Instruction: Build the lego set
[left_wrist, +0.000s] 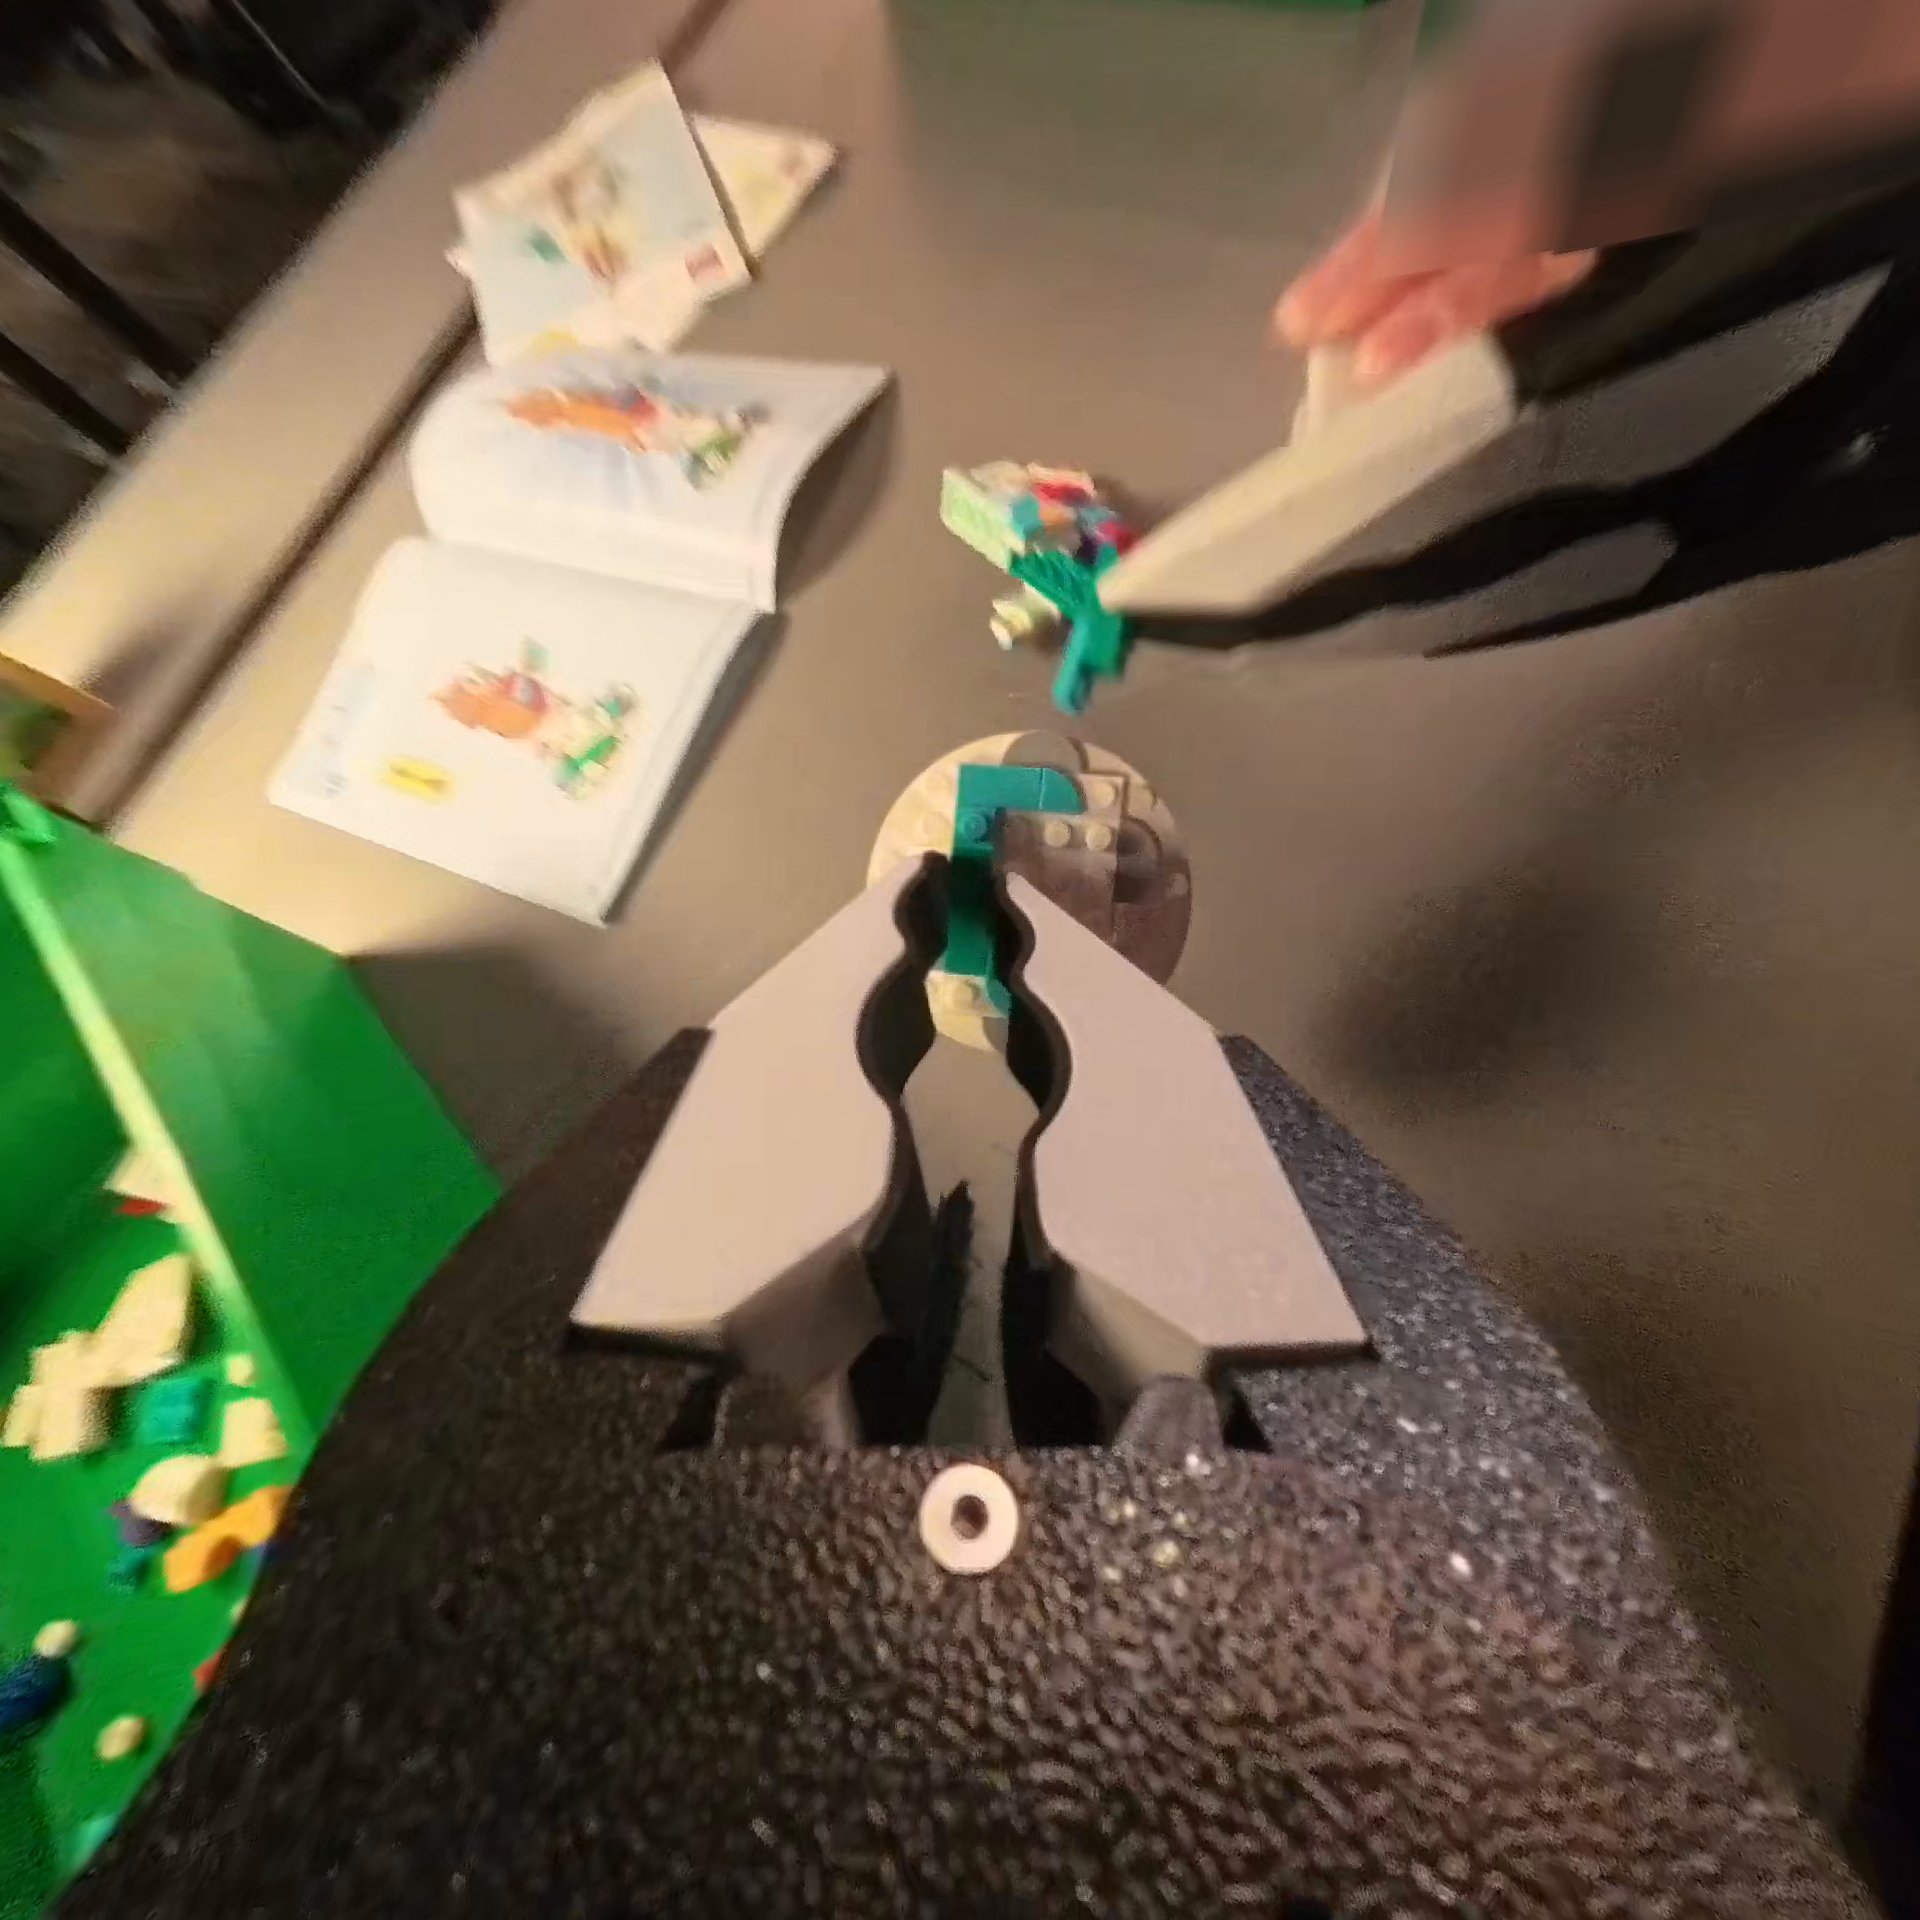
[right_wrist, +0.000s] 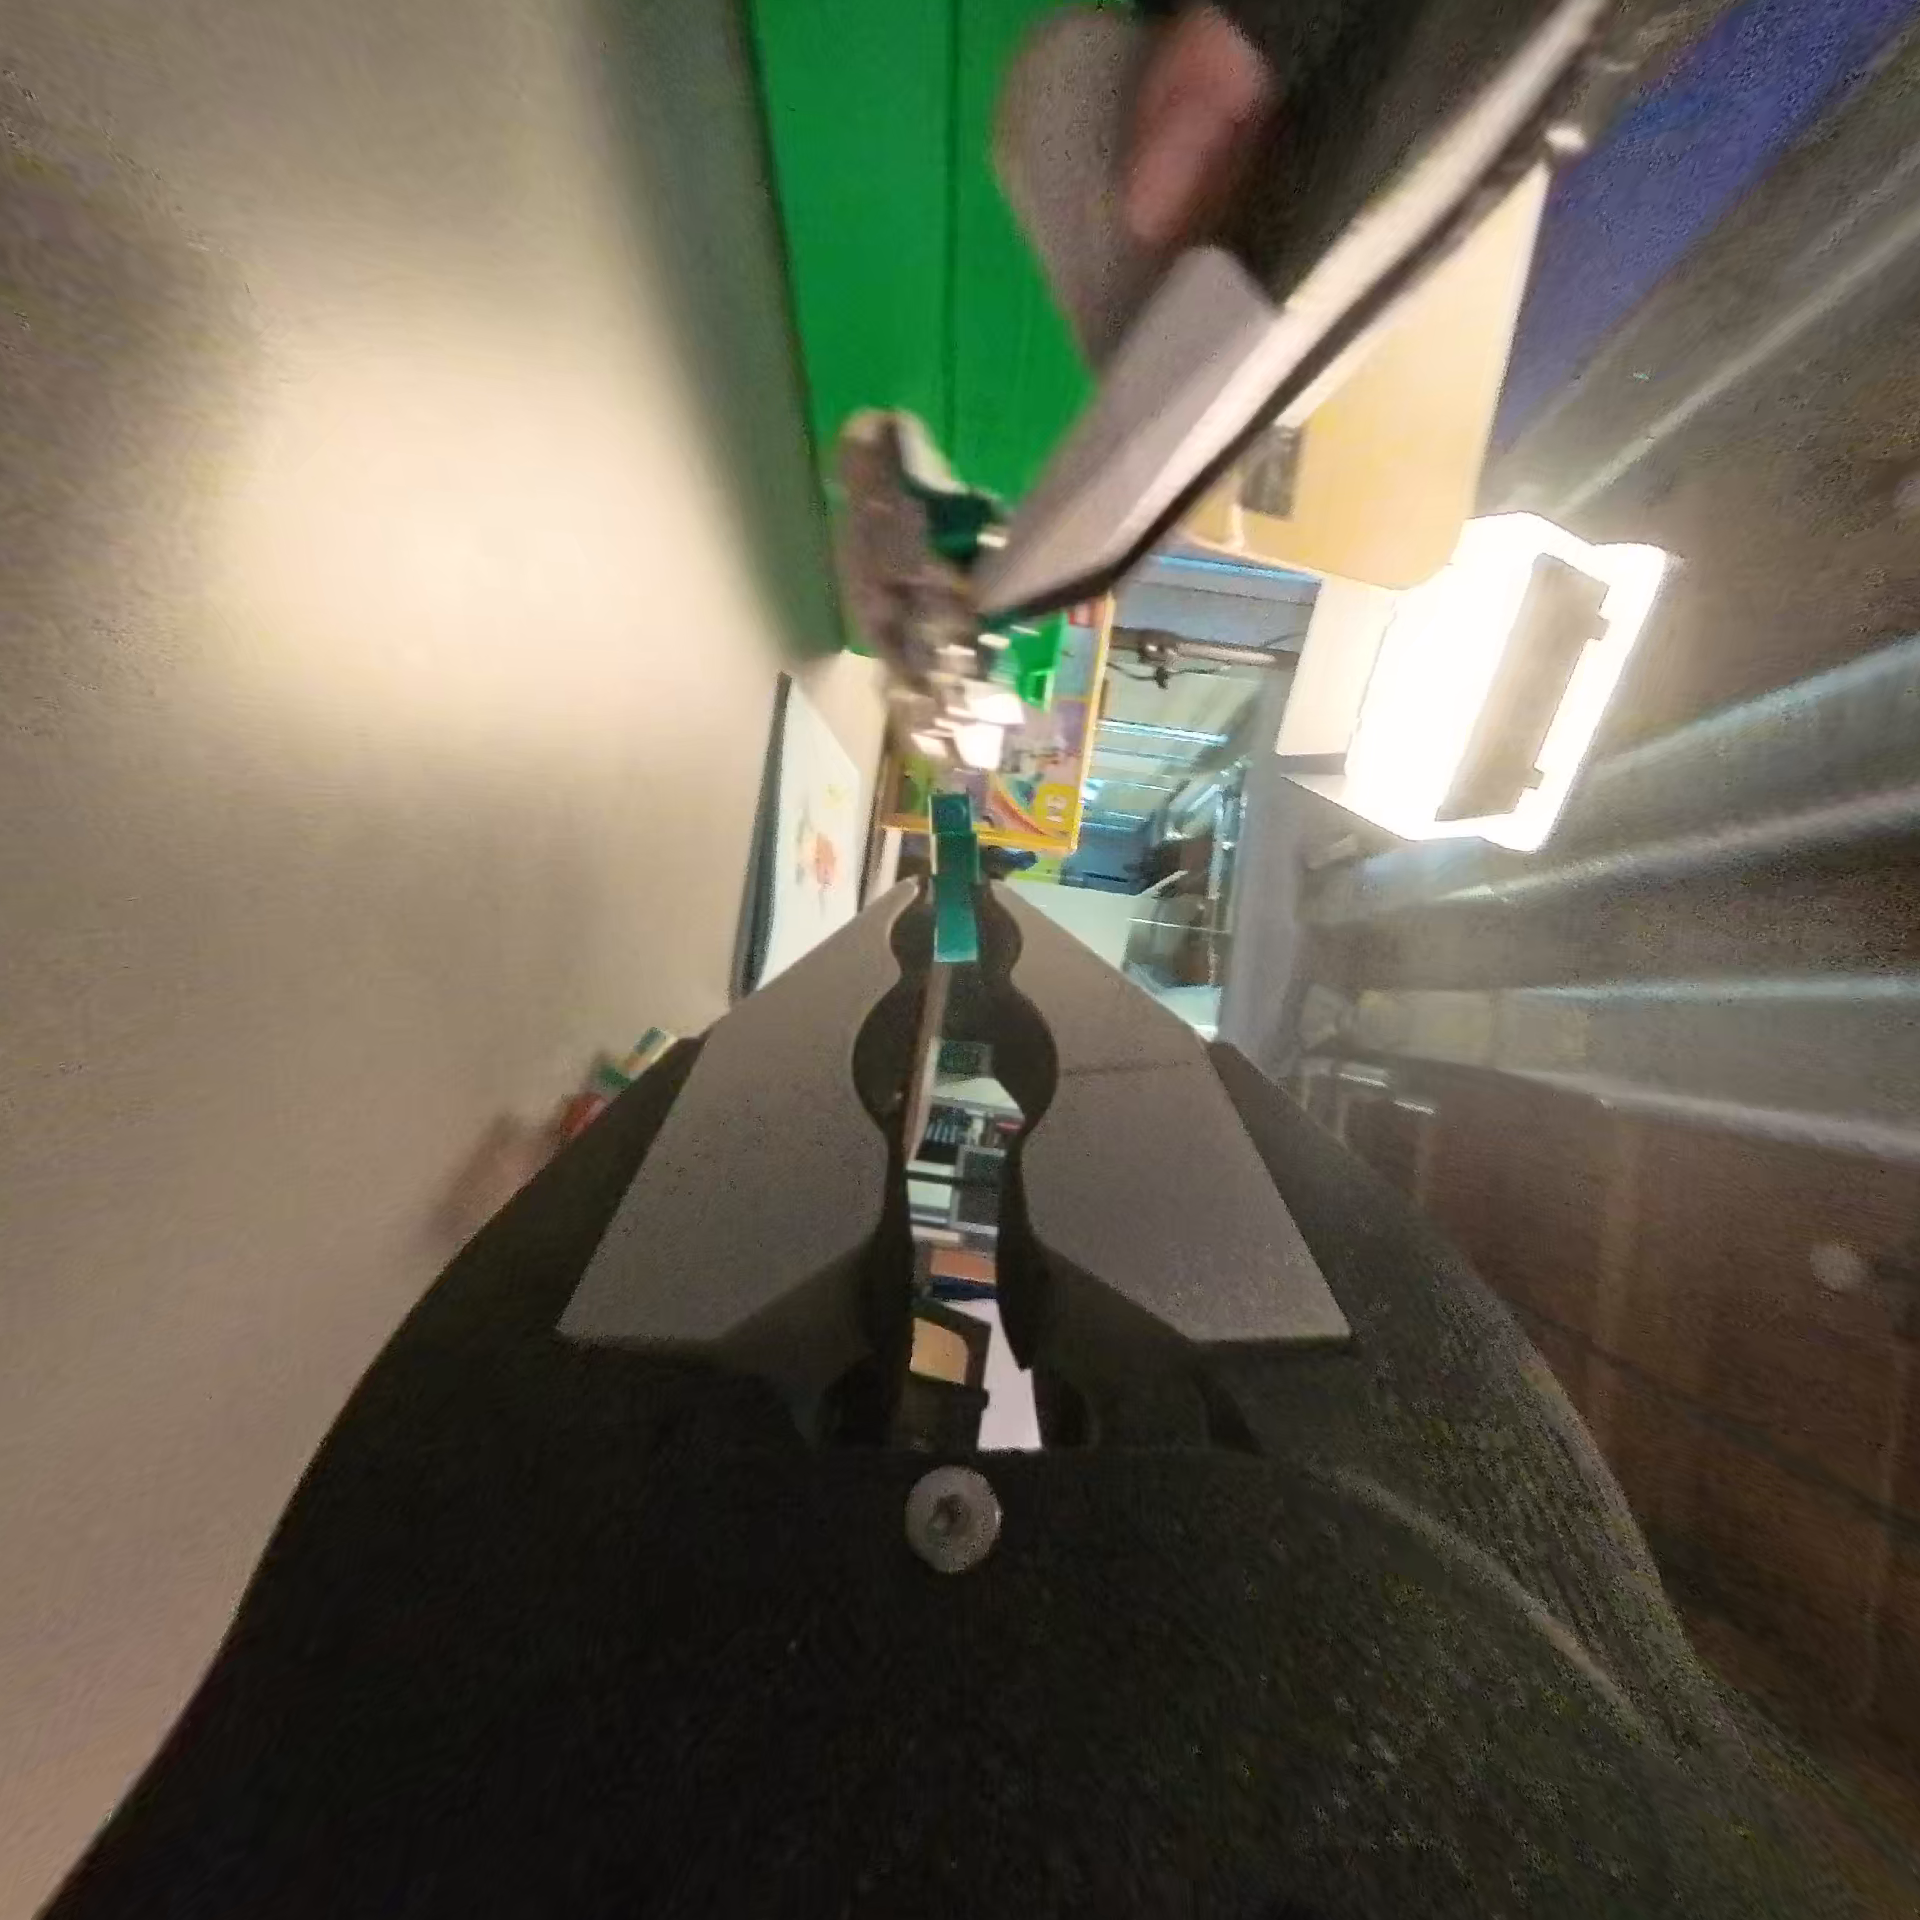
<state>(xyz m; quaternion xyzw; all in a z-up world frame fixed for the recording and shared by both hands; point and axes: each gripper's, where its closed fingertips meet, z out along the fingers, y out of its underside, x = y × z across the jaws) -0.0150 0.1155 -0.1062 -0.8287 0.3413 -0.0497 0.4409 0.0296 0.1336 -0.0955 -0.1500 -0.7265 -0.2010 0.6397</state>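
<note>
In the left wrist view my left gripper (left_wrist: 964, 883) is shut on a teal L-shaped brick piece (left_wrist: 1013, 802) that sits on a round tan studded plate (left_wrist: 1122, 873). It holds both above the grey table (left_wrist: 1455, 831). My right gripper (left_wrist: 1117, 613) comes in from the upper right, shut on a small teal piece (left_wrist: 1089, 655), close to a small multicoloured brick model (left_wrist: 1023, 514). In the right wrist view my right gripper (right_wrist: 961, 888) pinches that flat teal piece (right_wrist: 954, 894) at the fingertips. The left gripper (right_wrist: 987, 592) shows above it with the plate (right_wrist: 883, 540) edge-on.
A green box (left_wrist: 156, 1143) with several loose bricks stands at the left. An open instruction booklet (left_wrist: 582, 623) and a second one (left_wrist: 613, 229) lie on the table beyond. A person's hand (left_wrist: 1403, 301) grips the right tool. A colourful box (right_wrist: 1039, 769) and a bright lamp (right_wrist: 1507, 675) are farther off. Spacing between my two grippers at the tips: around 6 cm.
</note>
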